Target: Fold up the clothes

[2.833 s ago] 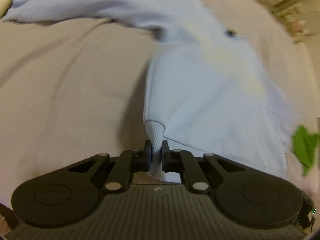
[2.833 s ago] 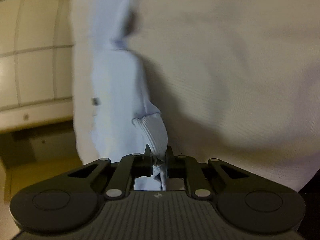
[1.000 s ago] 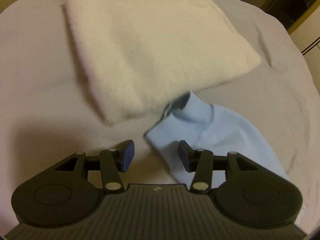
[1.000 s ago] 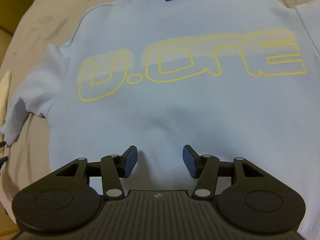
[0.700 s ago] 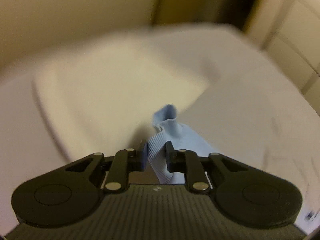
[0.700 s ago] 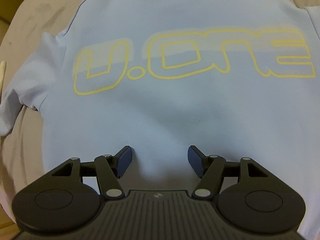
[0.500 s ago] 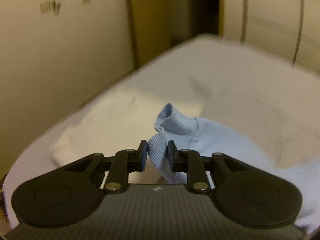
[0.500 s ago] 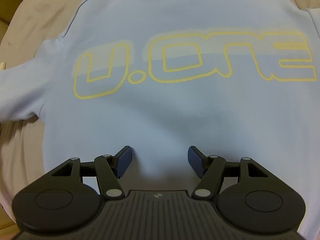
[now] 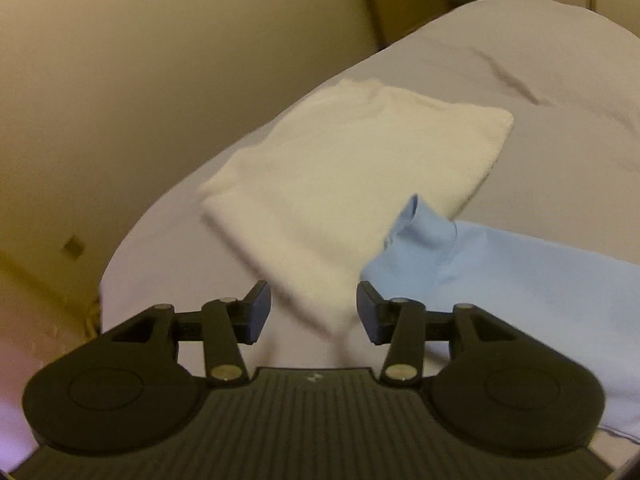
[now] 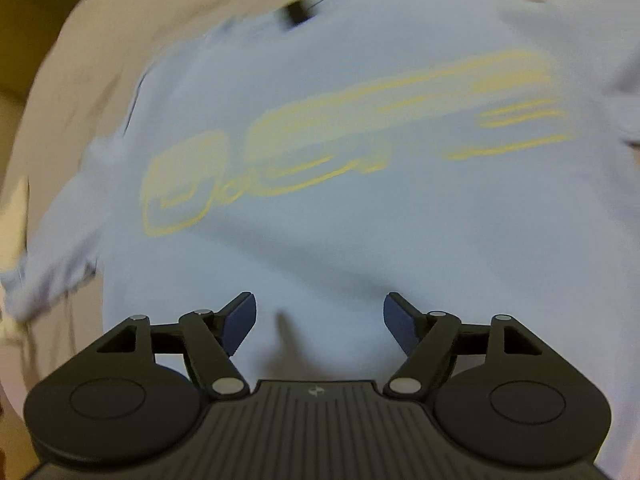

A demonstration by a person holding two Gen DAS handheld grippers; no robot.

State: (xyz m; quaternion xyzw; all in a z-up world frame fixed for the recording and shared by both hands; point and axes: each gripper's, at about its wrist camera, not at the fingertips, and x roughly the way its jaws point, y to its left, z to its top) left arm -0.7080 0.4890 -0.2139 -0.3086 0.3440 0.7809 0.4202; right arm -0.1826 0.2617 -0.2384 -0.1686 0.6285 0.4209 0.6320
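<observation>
A light blue sweatshirt (image 10: 360, 220) with blurred yellow lettering (image 10: 352, 136) lies flat on the bed, collar with a dark tag (image 10: 298, 8) at the far side. My right gripper (image 10: 319, 322) hovers open over its lower part with nothing between the fingers. In the left wrist view the sweatshirt's sleeve (image 9: 500, 276) stretches in from the right, its ribbed cuff (image 9: 424, 232) resting against a folded cream garment (image 9: 352, 176). My left gripper (image 9: 313, 312) is open, just left of the cuff, holding nothing.
The bed (image 9: 560, 80) is covered by a pale grey sheet with a few creases. Its left edge (image 9: 132, 240) drops off beside a beige wall (image 9: 140, 80). A sliver of the cream garment (image 10: 10, 216) shows at the left in the right wrist view.
My left gripper had been shut on the blue cuff and lifted it; it has now opened and the cuff lies on the bed. The right gripper stayed open and is shifting, blurring the view.
</observation>
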